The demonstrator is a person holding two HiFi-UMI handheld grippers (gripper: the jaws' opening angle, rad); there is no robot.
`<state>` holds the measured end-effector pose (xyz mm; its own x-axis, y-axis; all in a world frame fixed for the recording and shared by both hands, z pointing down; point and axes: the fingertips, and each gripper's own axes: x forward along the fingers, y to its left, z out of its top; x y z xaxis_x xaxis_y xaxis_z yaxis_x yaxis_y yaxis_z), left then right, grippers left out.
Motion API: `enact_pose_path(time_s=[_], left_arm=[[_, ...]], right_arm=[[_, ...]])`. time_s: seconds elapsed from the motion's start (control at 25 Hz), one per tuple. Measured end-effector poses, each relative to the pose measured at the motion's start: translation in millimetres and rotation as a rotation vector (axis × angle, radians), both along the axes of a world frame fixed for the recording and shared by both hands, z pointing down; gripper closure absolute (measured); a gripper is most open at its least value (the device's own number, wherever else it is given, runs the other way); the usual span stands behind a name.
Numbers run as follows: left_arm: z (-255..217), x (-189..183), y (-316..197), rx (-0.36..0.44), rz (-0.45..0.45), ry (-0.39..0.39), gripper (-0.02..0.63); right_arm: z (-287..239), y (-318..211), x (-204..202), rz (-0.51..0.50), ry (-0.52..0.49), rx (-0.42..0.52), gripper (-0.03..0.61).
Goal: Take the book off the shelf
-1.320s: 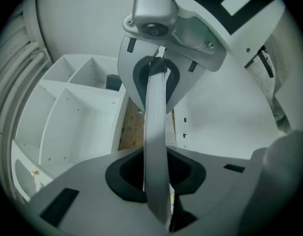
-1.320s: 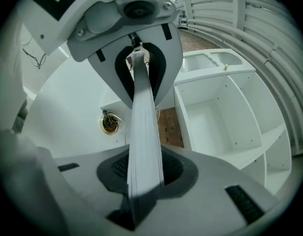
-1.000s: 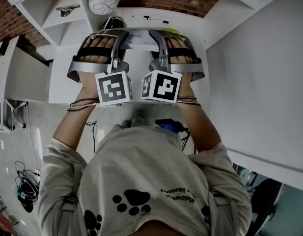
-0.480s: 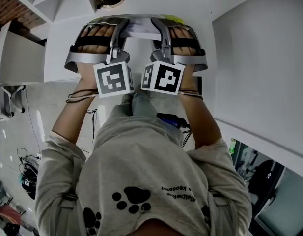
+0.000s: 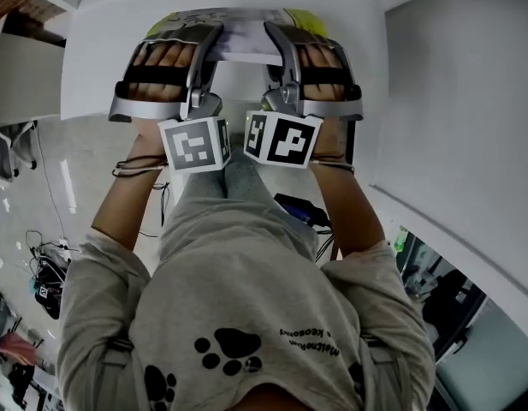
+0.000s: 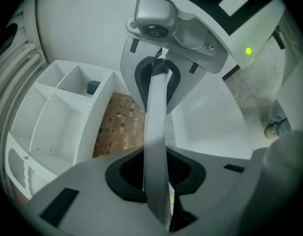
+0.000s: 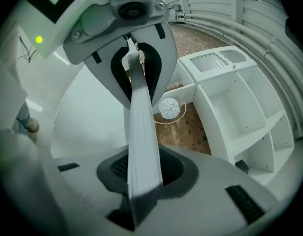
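- The book (image 5: pixel 240 34) is out in front of the person, carried flat between the two tools over a white surface (image 5: pixel 97 54). The head view can't say whether it touches that surface.
- The head view alone shows its pale cover with yellow-green at the far corners.
- The left gripper (image 5: pixel 210 43) is clamped on the book's left edge. Its own view shows the page block running thin and straight between both dark pads.
- The right gripper (image 5: pixel 277 43) is clenched on the right edge, and its view shows the same pinch.
- Only the left gripper view catches the white shelf compartments (image 6: pixel 58 112) and brick wall (image 6: pixel 119 127), well behind the book.
- Only the right gripper view finds a round patterned ball (image 7: pixel 169 107) by more white shelving (image 7: pixel 239 107).
- From above, there are marker cubes (image 5: pixel 193 144) and a grey paw-print shirt (image 5: pixel 234 349).
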<state>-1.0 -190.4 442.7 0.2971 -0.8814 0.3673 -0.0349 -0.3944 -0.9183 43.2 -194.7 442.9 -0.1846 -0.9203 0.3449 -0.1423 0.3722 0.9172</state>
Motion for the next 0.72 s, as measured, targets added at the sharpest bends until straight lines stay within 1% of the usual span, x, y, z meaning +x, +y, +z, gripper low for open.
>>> enact_pose_path(time_s=[0.24,0.4,0.72], left_arm=[[35.6,10.1,-8.9,0.040,-0.016,0.032,0.532],[45.8,13.8,-12.8,0.032,-0.018,0.010,0.532],[77.8,15.2,-18.3,0.027,-0.020,-0.002,0.532]], right_arm=[[30.7,-10.1,11.0,-0.002,-0.008,0.015,0.488],[44.7,-13.9,14.1,-0.007,-0.017,0.018,0.488],[76.6,-19.8,15.9,-0.010,-0.023,0.004,0.488]])
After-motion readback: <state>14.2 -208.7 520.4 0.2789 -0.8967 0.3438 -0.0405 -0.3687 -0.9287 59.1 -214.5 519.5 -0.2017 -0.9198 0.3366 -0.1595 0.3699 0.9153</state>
